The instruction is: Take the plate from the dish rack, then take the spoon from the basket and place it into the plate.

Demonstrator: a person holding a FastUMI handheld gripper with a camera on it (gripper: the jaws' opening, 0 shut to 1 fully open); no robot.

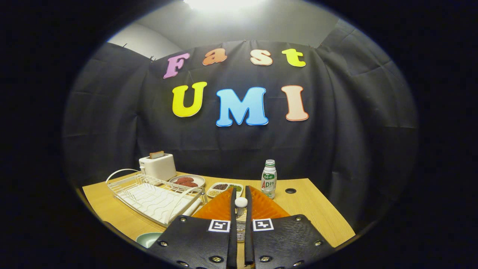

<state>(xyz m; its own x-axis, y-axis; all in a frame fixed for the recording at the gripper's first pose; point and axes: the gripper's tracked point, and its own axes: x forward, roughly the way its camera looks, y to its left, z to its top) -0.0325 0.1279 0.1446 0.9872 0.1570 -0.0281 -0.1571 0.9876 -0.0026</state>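
The gripper (241, 209) has its two fingers (232, 209) drawn close, clamped on one spoon (241, 203) between them. The spoon is held upright, its long axis running along the fingers, with a rounded white end showing at the fingertips. Just left of the fingers, low on the wooden table (317, 209), sits part of one pale green plate (147, 239). One white wire dish rack (157, 198) lies beyond it to the left. Behind the fingers spreads one orange basket (267, 205). Farther back stand one divided tray (224, 187) of grains, one small dish (187, 181) of red food, one drink bottle (269, 179), and one white toaster (158, 166) with a slice in it.
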